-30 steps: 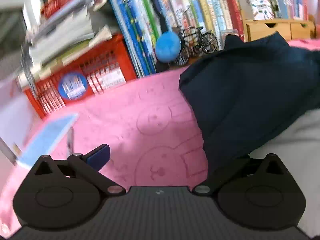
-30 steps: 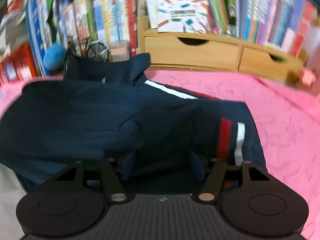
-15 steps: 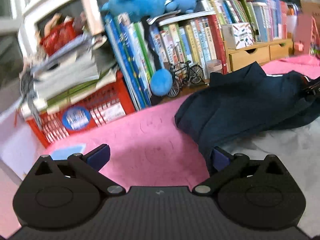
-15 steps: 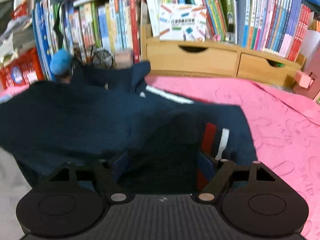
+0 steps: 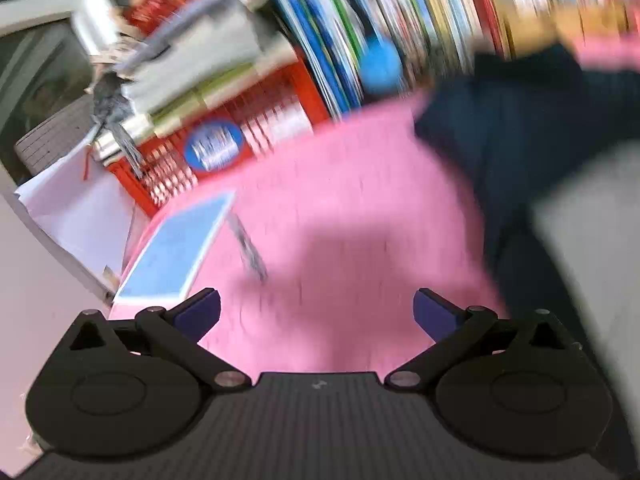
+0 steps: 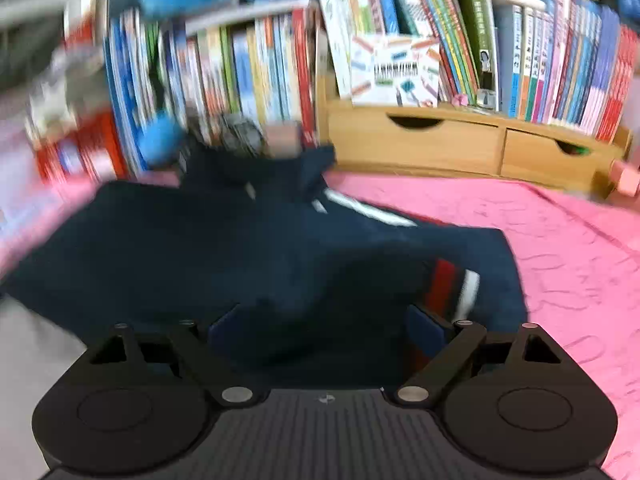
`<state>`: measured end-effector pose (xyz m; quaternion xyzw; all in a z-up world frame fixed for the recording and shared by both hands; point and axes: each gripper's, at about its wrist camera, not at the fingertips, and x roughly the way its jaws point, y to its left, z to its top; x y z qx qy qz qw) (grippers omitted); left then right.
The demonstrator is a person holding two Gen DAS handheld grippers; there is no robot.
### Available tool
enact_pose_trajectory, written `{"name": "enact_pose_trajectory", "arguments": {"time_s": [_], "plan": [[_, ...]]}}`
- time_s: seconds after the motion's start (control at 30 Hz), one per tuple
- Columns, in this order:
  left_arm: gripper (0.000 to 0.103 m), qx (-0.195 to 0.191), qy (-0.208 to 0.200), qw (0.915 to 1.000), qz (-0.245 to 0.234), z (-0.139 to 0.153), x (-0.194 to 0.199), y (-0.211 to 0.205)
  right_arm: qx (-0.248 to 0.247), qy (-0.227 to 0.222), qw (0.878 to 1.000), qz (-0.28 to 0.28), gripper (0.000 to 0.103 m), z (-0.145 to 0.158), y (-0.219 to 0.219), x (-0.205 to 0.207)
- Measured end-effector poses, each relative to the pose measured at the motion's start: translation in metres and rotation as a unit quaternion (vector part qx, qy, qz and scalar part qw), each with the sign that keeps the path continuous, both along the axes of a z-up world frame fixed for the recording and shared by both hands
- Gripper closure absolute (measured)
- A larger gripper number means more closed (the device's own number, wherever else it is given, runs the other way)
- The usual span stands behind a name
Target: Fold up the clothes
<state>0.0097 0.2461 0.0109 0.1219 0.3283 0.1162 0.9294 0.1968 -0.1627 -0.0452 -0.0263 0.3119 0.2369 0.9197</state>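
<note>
Pink mat (image 5: 340,208), red crate (image 5: 224,140), books (image 6: 520,60), wooden drawers (image 6: 460,148)

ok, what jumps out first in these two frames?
The dark navy garment with red and white stripes sprawled on the pink patterned cloth, straight ahead of the right hand-held gripper, whose jaws are opening. Behind it, a packed row of colourful books above a wooden drawer unit.

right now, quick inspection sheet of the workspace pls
surface: pink blanket, bare in front of the left gripper
job's things: navy jacket with red and white stripes, lying crumpled
clutter: light blue card on the blanket
grippers: left gripper open, nothing between; right gripper opening over the jacket
cables: nothing seen
surroundings: books, wooden drawers, red crate, blue ball
</note>
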Motion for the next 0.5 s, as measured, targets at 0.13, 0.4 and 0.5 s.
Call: {"name": "enact_pose_trajectory", "arguments": {"time_s": [0.13, 0.4, 0.5], "plan": [[0.0, -0.063, -0.064, 0.9946, -0.052, 0.02, 0.051, -0.029, 0.013, -0.001, 1.0, 0.001, 0.015, 0.005, 0.013, 0.001], [0.0, 0.005, -0.005, 1.0, 0.002, -0.044, 0.2, -0.062, -0.021, 0.017, 1.0, 0.006, 0.01, -0.025, 0.036, 0.001], [0.0, -0.007, -0.005, 0.9986, 0.053, -0.049, 0.228, -0.04, -0.038, 0.009, 0.999, 0.009, 0.008, -0.026, 0.042, -0.002]]}}
